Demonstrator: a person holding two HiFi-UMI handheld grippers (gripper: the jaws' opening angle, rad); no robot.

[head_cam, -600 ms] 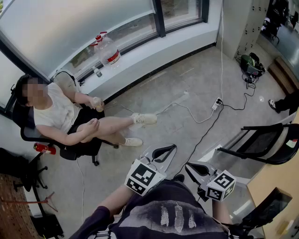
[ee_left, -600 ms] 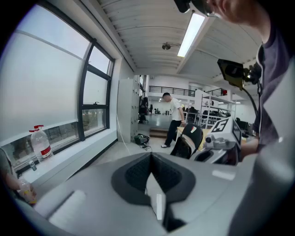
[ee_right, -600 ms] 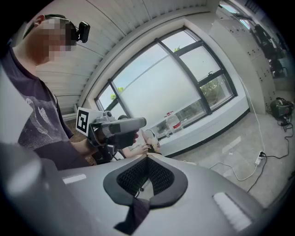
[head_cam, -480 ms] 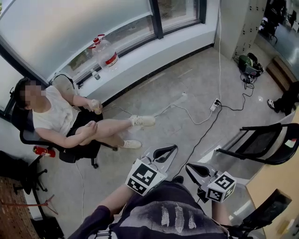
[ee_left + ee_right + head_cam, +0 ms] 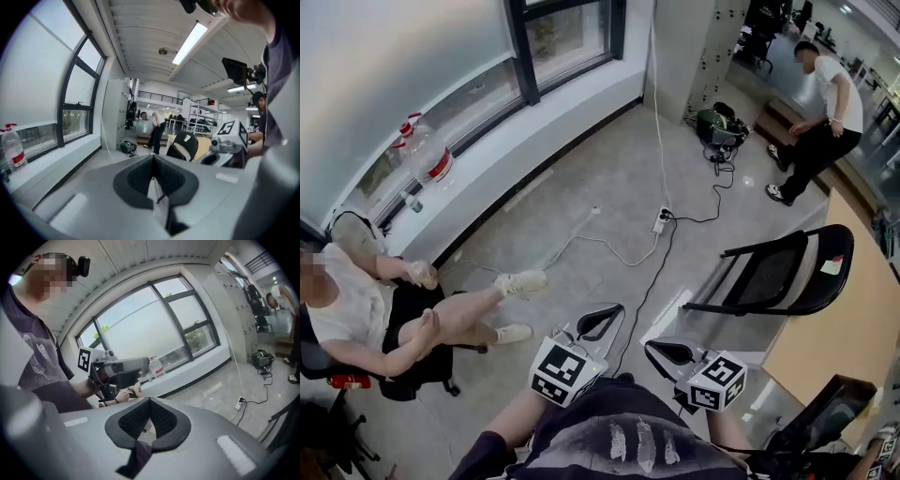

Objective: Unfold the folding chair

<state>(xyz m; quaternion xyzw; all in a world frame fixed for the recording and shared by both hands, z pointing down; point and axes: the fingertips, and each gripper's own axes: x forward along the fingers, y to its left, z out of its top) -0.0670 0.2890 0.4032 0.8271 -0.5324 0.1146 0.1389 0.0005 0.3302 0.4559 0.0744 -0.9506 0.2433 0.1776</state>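
The head view has swung to the right since the earlier frame. The seated person in a white top [image 5: 347, 309] has slid to the left edge, and a standing person in a white shirt and dark trousers [image 5: 820, 103] has come into sight at the upper right. The black mesh folding chair with a dark metal frame [image 5: 778, 272] now lies nearer the middle.

That chair stands on the grey tiled floor [image 5: 581, 187] just beside a light wooden table [image 5: 825, 328], well apart from both grippers (neither touches it). The left gripper [image 5: 602, 317] and right gripper [image 5: 666, 352] hang side by side low in the head view. Each has its jaws pressed together with nothing between the black textured pads [image 5: 140, 177].

A clear plastic water bottle with a red label [image 5: 427, 155] stands on the white window sill [image 5: 516, 159]. A white power strip [image 5: 659, 221] lies on the floor between window and chair.
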